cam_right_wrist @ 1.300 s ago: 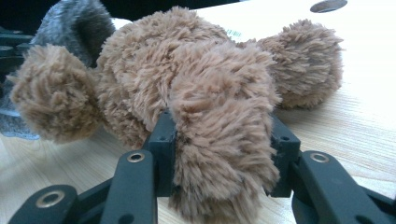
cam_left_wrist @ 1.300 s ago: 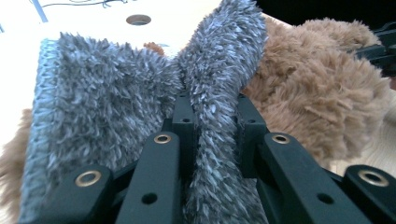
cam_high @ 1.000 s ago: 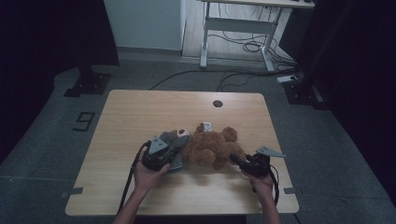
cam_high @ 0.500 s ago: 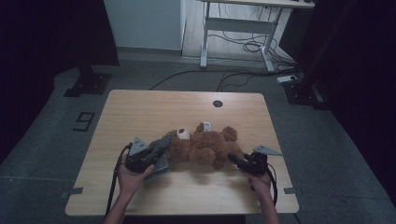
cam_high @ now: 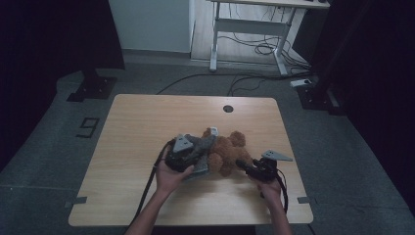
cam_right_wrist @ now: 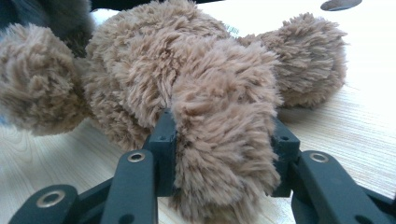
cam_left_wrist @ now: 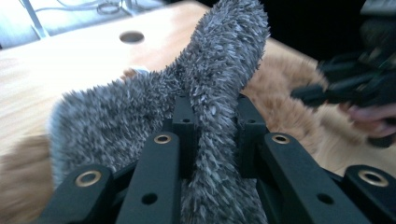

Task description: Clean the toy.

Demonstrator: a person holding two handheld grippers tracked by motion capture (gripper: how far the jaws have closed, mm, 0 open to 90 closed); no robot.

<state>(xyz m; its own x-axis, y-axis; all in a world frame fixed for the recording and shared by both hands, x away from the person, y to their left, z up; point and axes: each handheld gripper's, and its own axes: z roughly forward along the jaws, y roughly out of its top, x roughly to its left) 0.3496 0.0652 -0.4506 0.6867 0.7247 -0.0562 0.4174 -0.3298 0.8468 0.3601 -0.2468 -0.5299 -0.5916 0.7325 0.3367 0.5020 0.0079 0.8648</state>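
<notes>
Both forearms reach in low: the left gripper (cam_high: 192,157) is clamped on the grey fuzzy cloth (cam_left_wrist: 210,79), the right gripper (cam_high: 244,165) on the brown teddy bear's (cam_high: 227,152) limb.

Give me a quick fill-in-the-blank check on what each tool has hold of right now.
1. The left tool is shut on the ____ fuzzy garment.
2. The right tool is shut on a limb of the brown ____.
3. The toy lies on the ____ table.
4. The round hole sits near the table's ____ edge.

Missing words: grey; teddy bear; wooden; far
</notes>
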